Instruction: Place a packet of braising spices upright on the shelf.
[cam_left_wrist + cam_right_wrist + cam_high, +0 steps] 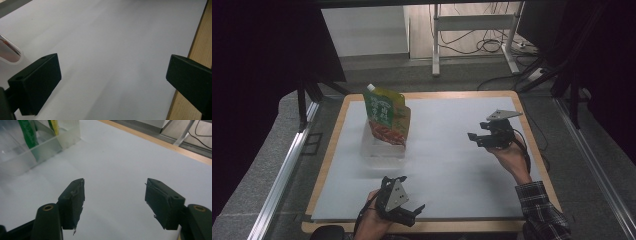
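A green and red pouch with a white cap stands upright in a clear plastic box toward the far left corner of the table. The right gripper hangs near the right edge, jaws apart and empty, pointing toward the box. The left gripper rests at the near edge, jaws wide and empty.
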`<state>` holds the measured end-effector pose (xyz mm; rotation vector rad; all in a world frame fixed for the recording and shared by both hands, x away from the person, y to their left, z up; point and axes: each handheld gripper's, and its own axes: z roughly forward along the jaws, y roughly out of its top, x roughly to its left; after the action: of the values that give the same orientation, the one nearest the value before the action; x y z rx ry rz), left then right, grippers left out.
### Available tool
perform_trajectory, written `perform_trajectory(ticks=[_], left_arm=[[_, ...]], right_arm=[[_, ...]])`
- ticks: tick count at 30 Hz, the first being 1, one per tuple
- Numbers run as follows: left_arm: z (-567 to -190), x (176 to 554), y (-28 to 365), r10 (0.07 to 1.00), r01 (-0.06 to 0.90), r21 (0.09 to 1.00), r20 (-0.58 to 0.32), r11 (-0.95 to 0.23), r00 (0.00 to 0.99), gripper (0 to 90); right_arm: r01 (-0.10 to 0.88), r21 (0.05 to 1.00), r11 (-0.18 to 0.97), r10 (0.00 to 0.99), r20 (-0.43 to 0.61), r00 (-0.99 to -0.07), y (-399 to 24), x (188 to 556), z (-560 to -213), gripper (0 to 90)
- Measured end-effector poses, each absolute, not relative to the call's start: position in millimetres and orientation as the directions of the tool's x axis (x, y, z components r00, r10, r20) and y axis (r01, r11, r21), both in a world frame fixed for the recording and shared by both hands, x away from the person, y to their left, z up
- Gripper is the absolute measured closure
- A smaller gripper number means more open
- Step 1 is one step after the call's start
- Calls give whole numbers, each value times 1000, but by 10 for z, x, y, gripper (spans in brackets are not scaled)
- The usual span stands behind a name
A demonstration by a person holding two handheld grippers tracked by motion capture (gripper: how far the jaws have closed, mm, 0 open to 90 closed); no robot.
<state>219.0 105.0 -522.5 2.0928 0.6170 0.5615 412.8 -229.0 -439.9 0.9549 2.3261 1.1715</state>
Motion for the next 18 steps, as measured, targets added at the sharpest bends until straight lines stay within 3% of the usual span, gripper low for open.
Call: perform_trajectory(ticks=[18], left_arm=[[-5236,2187,1042,609,219,825,178,-521,773,0]], right_arm=[[468,781,414,814,-88,-574,-2729,4253,-4652,220]])
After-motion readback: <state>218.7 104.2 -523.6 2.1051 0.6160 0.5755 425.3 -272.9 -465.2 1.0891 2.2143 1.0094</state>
